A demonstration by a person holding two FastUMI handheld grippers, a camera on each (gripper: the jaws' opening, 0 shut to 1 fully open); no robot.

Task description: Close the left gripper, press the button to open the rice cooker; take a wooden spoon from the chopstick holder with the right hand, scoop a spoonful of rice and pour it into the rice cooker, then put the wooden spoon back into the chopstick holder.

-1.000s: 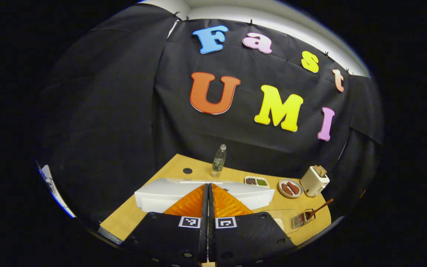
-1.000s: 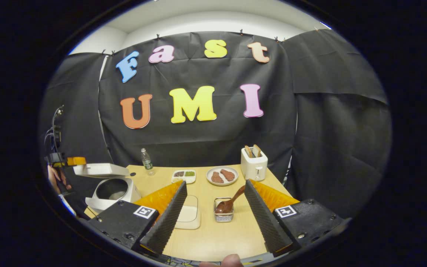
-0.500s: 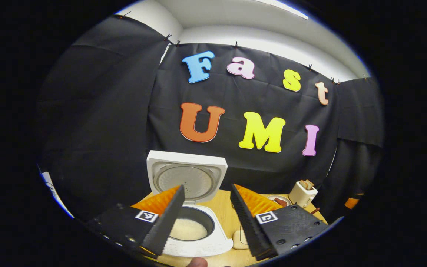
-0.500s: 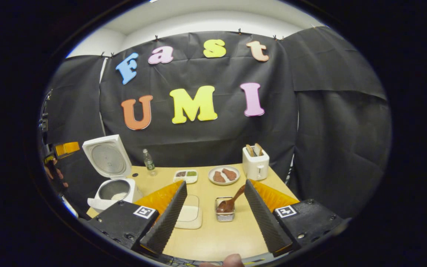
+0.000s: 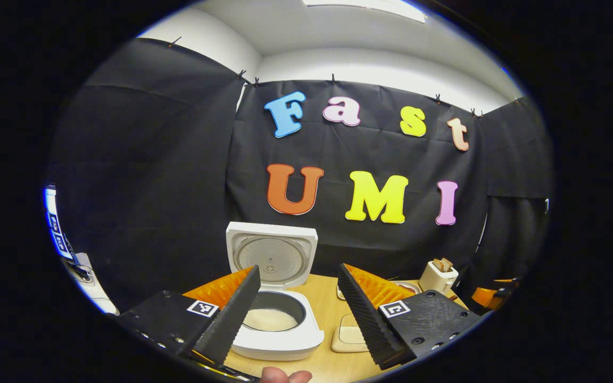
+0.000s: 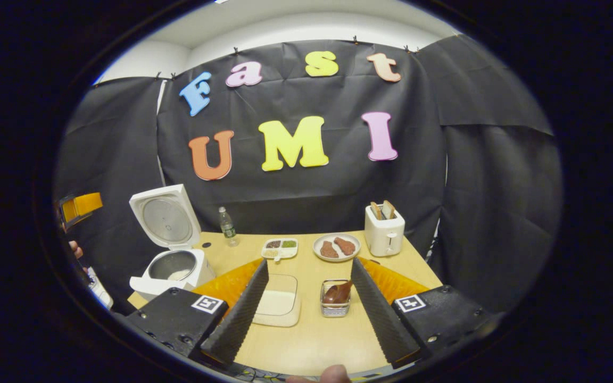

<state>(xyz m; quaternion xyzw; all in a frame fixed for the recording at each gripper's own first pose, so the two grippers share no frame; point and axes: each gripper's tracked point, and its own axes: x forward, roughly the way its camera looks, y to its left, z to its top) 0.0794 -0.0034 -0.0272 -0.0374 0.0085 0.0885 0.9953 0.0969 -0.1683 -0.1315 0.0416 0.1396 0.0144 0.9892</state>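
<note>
So, left gripper view: the left tool (image 5: 298, 314) has its jaws spread wide apart, holding nothing, hovering just in front of the rice cooker (image 5: 277, 332). Cooker lid (image 5: 273, 255) stands upright, fully open, so the button step looks done. Inner pot holds a layer of rice (image 5: 270, 319). A shallow tray (image 5: 350, 339) lies just beside the cooker on the wooden surface (image 5: 328, 314). Toaster (image 5: 438, 276) sits farther right near the wall.

Right gripper view: the right tool (image 6: 309, 306) also has jaws wide apart, empty, aimed at the surface (image 6: 312, 340). Wire chopstick holder (image 6: 336, 299) sits between the two fingers, a bit ahead of them, with the wooden spoon (image 6: 337, 293) in it; the dark bowl end shows, handle leaning back and mostly hidden. Tray of rice (image 6: 277, 303) is just left of the holder. Open rice cooker (image 6: 171, 266) well to the left; the other tool (image 6: 80, 206) at far left edge. Bottle (image 6: 228, 226), snack dish (image 6: 280, 247), plate (image 6: 336, 247) along the back.

Handling guess: spoon is likely light, stiff, smooth wood, could swivel in a pinch. Best hold is probably mid-handle above the holder rim, squeezed across the flat sides. Holder looks light, may lift or tip with the spoon.
</note>
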